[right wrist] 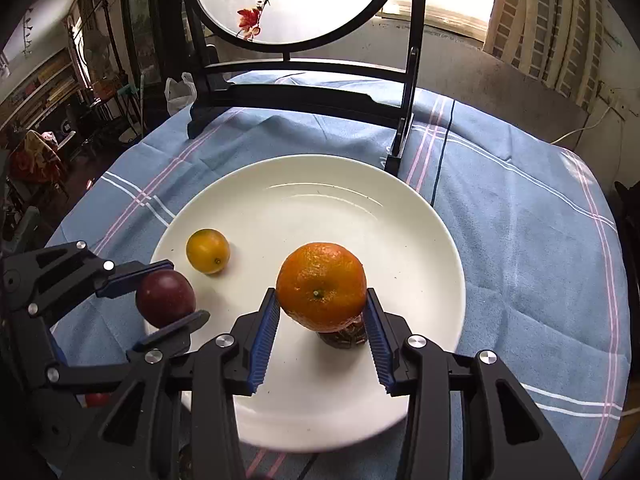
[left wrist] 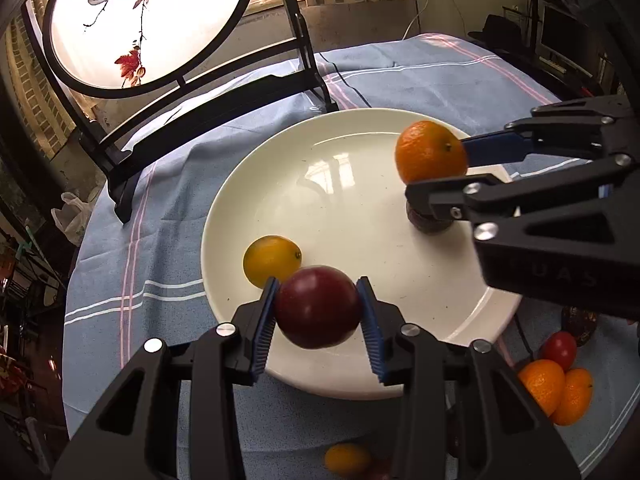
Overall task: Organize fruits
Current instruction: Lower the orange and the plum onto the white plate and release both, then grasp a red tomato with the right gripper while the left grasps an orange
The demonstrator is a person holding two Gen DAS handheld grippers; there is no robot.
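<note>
Both tongs are clamped on fruit above the round white ceramic plate (right wrist: 420, 216): left gripper (left wrist: 318, 312) on a smooth dark-red round fruit (left wrist: 318, 307) near the plate's edge, right gripper (right wrist: 322, 312) on a dimpled orange mandarin (right wrist: 321, 286). I judge both light, a little soft; grip across the widest middle, gently.

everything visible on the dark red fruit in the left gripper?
The dark red fruit is round, smooth and glossy, maroon with a faint highlight, looking like a plum or passion fruit. The left gripper clamps it at its sides between blue ribbed pads. It hangs above the near edge of the white plate, not touching it, beside the small yellow citrus.
</note>
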